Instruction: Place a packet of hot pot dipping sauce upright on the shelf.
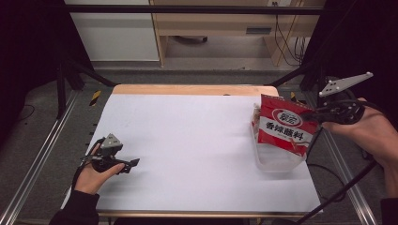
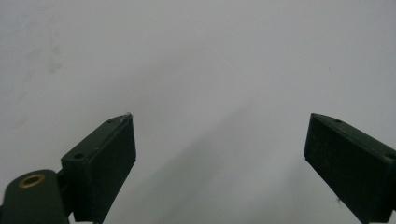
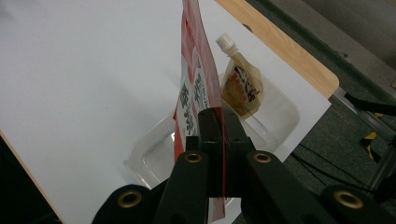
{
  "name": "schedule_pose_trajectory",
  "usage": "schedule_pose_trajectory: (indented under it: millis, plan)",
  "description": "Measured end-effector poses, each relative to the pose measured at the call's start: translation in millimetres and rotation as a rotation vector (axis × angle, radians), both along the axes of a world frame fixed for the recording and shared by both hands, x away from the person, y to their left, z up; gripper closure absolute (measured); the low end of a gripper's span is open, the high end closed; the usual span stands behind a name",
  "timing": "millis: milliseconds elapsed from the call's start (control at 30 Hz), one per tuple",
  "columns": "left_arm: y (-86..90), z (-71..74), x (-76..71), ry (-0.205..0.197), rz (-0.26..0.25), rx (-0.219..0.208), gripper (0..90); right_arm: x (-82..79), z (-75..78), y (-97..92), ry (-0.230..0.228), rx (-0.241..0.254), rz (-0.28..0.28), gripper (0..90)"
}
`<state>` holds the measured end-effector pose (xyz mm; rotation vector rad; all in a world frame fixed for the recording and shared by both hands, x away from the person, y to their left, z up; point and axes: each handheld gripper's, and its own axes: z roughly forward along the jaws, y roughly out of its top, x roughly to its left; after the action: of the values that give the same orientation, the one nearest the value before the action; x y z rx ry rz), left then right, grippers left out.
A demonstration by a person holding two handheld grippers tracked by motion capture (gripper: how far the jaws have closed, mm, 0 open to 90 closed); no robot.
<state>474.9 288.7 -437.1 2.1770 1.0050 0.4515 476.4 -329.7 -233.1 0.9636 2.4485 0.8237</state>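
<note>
Red sauce packet [image 1: 285,130] hangs in the air right above the clear plastic tray [image 1: 277,164], which stands near the right edge of the white table [image 1: 187,140]. In the high view the packet's printed face is turned toward the person; its long axis runs roughly across the table, tilted so that the end held by the gripper is higher. In the right gripper view the packet is seen edge-on, a thin sheet [image 3: 196,88] pointing straight away from the jaws.

The right gripper [image 3: 219,140] has its jaws pressed together on the packet's edge, and the right hand [image 1: 371,131] holds it beyond the right side of the tray.

Inside the tray, at its far end, a small brown pouch [image 3: 241,81] with a white cap leans upright.

Far to the left of the tray, the left gripper [image 1: 136,162] lies low over the table near its left edge, its jaws wide apart with nothing between them.
</note>
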Motion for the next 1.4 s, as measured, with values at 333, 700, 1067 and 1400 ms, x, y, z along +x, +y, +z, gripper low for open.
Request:
schedule_pose_trajectory:
  millis: [333, 700, 1067, 1400]
  plan:
    - [-0.8, -0.7, 0.3, 0.005, -0.001, 0.004, 9.2, 1.2, -16.8, 1.9, 0.007, 0.018, -0.012, 90.0]
    - [-1.2, -2.7, 0.2, 0.013, -0.003, 0.008, 9.2, 3.5, -41.3, -2.9, 0.011, 0.071, -0.037, 90.0]
    - [-0.9, -3.4, 0.6, 0.012, -0.001, 0.008, 9.1, 2.1, -56.0, -5.3, 0.011, 0.120, -0.044, 90.0]
    - [-1.5, -3.3, 0.2, 0.011, -0.002, 0.007, 9.0, -4.0, -59.1, -9.5, 0.013, 0.123, -0.045, 90.0]
